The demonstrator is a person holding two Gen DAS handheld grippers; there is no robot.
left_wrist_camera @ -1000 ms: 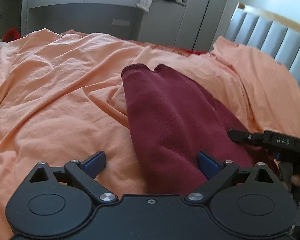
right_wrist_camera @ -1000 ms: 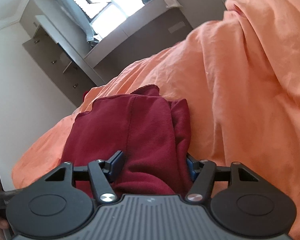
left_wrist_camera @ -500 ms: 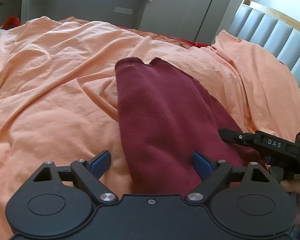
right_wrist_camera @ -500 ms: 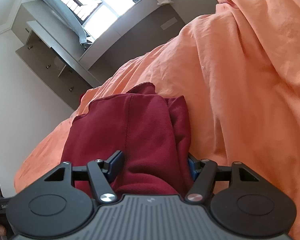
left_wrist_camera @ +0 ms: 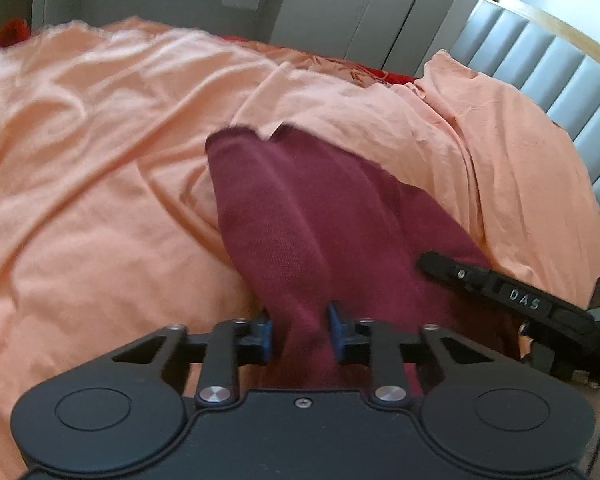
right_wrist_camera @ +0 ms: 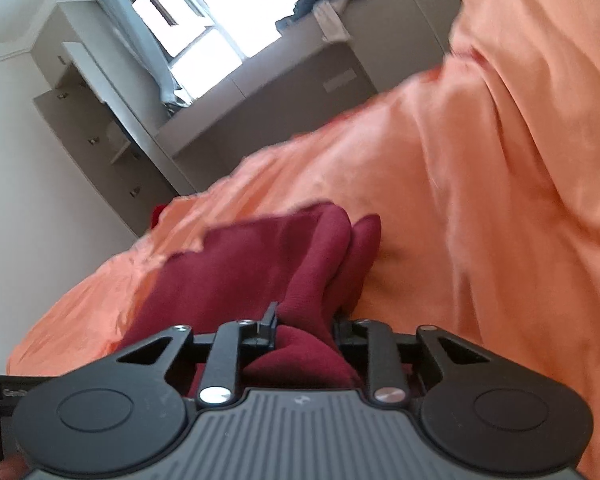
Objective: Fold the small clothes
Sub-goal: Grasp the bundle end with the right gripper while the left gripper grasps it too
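Both our grippers pinch the maroon garment on the bed.

Our left gripper (left_wrist_camera: 300,330) has its jaws pressed in on a bunched fold of the maroon garment (left_wrist_camera: 300,216), which stretches away from us over the orange sheet (left_wrist_camera: 100,200). Our right gripper (right_wrist_camera: 305,330) likewise clamps a gathered fold of the same cloth; it shows at the right edge of the left view. A padded headboard (left_wrist_camera: 560,60) stands at the right.

Bright window (right_wrist_camera: 188,24) above grey cabinets (right_wrist_camera: 284,80); padded headboard (left_wrist_camera: 548,68).
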